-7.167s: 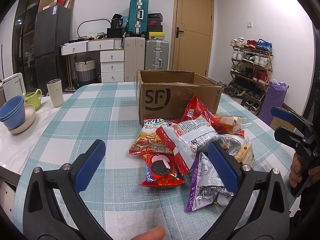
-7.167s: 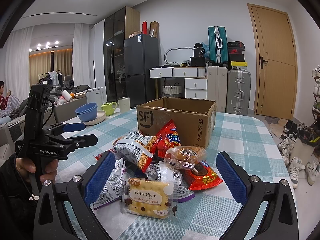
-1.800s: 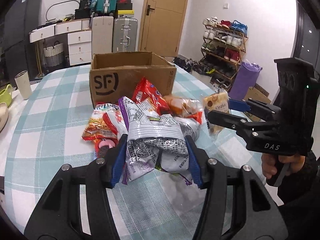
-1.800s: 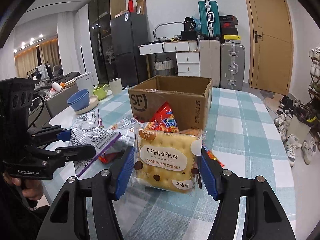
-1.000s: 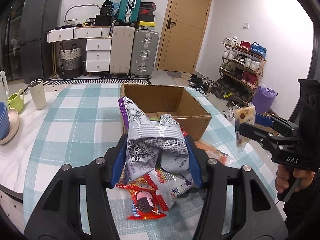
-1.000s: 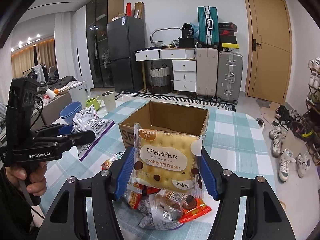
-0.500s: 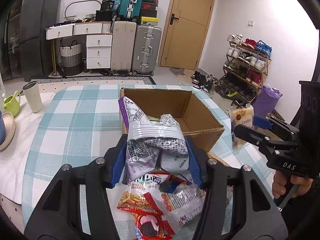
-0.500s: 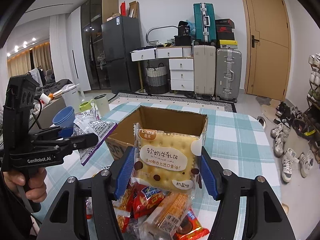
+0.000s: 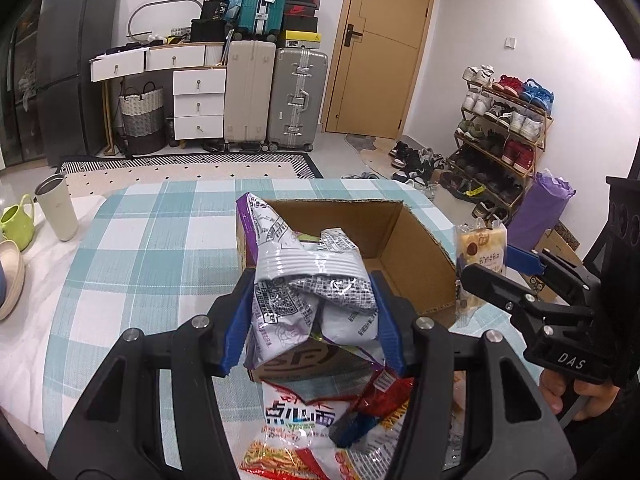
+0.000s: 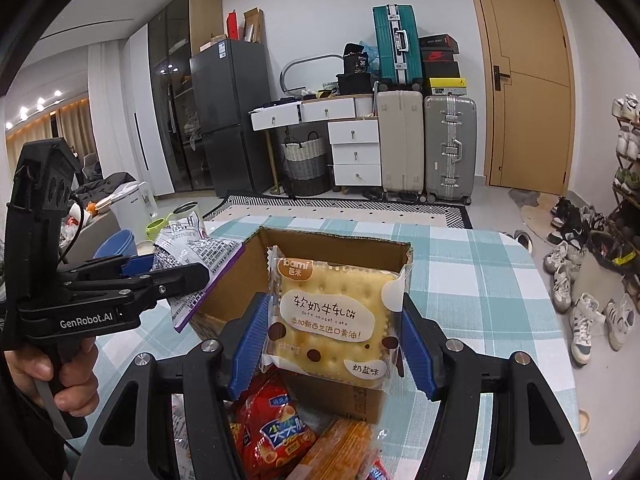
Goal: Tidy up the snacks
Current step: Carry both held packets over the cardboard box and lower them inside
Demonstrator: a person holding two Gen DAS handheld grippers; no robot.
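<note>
Black hand-held gripper (image 9: 314, 316), blue pads, seemingly ribbed.

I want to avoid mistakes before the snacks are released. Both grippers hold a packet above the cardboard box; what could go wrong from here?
1. The left gripper holds two crumpled silver bags together; one may slip out and land outside the box.
2. The biscuit packet in the right gripper hangs near the front wall of the box, so it might catch on the rim or fall onto the pile of snacks below.
3. Both grippers are close together and could bump.
</note>
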